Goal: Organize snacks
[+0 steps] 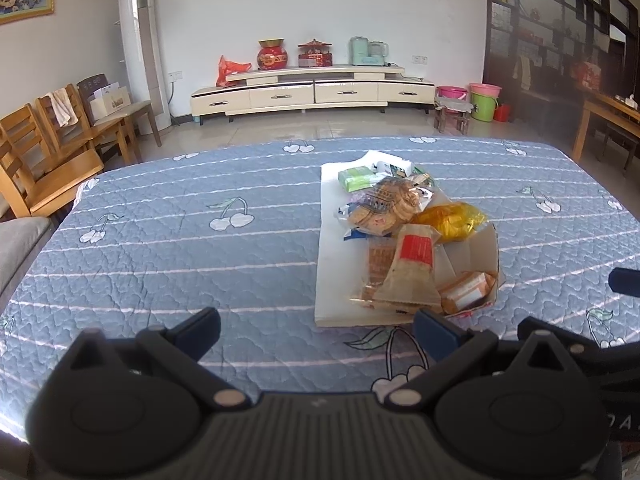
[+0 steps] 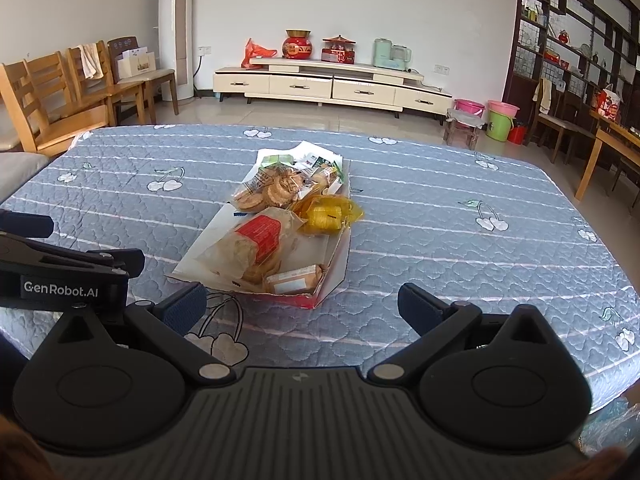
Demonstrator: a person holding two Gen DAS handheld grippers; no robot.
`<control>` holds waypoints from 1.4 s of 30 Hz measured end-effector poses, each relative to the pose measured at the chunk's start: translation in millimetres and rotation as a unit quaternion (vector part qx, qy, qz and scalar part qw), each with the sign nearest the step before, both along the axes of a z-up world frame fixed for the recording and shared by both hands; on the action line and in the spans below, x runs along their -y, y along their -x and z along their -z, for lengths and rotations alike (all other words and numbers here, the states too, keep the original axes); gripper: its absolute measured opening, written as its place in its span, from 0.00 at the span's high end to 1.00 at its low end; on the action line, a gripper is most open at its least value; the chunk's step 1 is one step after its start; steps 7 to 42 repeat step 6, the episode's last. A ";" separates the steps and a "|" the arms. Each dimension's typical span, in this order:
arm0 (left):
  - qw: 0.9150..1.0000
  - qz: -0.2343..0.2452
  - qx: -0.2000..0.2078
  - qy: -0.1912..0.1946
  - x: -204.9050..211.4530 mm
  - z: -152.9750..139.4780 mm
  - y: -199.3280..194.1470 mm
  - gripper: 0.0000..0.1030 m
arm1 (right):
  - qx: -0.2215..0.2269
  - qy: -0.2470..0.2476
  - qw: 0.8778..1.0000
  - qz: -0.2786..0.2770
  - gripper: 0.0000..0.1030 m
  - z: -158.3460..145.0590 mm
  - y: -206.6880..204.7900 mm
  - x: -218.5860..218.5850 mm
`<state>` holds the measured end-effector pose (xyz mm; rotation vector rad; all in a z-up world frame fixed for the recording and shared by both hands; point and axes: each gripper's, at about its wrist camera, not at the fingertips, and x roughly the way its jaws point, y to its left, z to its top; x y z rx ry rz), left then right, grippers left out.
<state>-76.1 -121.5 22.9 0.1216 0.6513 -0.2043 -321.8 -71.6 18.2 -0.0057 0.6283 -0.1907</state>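
Observation:
A shallow white cardboard box (image 1: 332,272) (image 2: 336,268) lies on the blue quilted table and holds several snack packs: a clear bag of round biscuits (image 1: 380,206) (image 2: 268,192), a yellow bag (image 1: 452,220) (image 2: 326,214), a red-labelled bag (image 1: 412,268) (image 2: 252,242), a small orange pack (image 1: 468,290) (image 2: 294,280) and a green pack (image 1: 356,178). My left gripper (image 1: 316,332) is open and empty, just short of the box's near edge. My right gripper (image 2: 302,306) is open and empty, right before the box's near corner.
The table (image 1: 160,240) is covered with a blue cherry-print quilt. Wooden chairs (image 1: 48,152) stand at its left. A cream TV cabinet (image 1: 312,94) runs along the far wall. Plastic buckets (image 2: 498,120) and a wooden table (image 2: 608,148) stand at the right.

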 end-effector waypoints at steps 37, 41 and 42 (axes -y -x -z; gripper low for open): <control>1.000 0.001 -0.003 0.004 -2.3 -0.7 -2.1 0.01 | 0.000 0.001 1.000 -0.002 0.00 1.2 -1.2 1.0; 1.000 0.001 -0.003 0.004 -2.3 -0.7 -2.1 0.01 | 0.000 0.001 1.000 -0.002 0.00 1.2 -1.2 1.0; 1.000 0.001 -0.003 0.004 -2.3 -0.7 -2.1 0.01 | 0.000 0.001 1.000 -0.002 0.00 1.2 -1.2 1.0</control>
